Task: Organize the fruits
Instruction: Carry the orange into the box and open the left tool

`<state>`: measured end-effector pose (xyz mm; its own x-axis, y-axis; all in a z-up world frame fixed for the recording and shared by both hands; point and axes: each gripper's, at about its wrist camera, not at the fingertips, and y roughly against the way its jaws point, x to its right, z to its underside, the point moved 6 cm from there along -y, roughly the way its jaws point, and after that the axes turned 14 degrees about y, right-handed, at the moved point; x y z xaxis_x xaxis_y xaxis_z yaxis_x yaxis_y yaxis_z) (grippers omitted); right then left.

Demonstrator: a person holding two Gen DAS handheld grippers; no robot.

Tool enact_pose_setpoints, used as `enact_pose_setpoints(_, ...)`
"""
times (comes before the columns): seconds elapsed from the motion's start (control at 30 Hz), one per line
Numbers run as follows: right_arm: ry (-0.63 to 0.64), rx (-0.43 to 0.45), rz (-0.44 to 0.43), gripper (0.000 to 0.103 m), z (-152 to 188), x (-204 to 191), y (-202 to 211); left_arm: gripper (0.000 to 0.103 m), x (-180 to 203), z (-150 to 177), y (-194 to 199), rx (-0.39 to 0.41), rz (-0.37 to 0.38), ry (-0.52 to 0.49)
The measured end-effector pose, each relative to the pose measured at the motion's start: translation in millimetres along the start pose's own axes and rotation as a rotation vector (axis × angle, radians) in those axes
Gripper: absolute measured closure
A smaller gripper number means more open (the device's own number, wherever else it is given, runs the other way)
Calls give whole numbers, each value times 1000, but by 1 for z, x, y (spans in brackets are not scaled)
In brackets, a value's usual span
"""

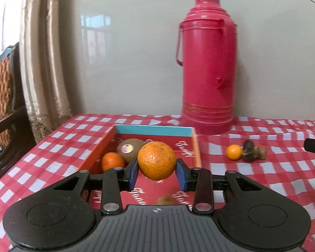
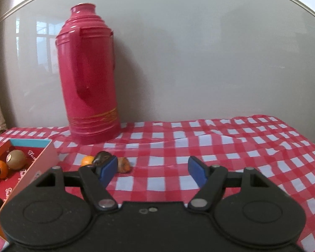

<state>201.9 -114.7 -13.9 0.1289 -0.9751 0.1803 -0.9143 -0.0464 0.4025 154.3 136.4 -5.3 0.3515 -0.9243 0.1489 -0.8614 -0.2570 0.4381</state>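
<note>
My left gripper (image 1: 157,171) is shut on a large orange (image 1: 156,160), held above the red cardboard box (image 1: 157,130). Inside the box lie a kiwi (image 1: 128,150) with a sticker and a smaller orange (image 1: 112,161); another kiwi (image 1: 165,200) shows low between the fingers. On the checked cloth to the right sit a small orange (image 1: 233,152), a dark fruit (image 1: 249,150) and a brown one (image 1: 261,152). My right gripper (image 2: 152,171) stands open with nothing between its fingers, a little right of that small orange (image 2: 87,160), dark fruit (image 2: 101,157) and brown fruit (image 2: 124,165).
A tall pink thermos flask (image 1: 208,63) stands at the back of the table against a glossy pale wall. A wooden chair (image 1: 4,96) and a curtain (image 1: 46,52) are off the table's left edge. Red-and-white checked cloth (image 2: 241,157) covers the table.
</note>
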Motion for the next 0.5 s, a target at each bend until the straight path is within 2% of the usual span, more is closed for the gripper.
enact_pose_setpoints(0.5,43,4,-40,36,-2,-25,-4,65,-49,5,-21,-57,-97,43)
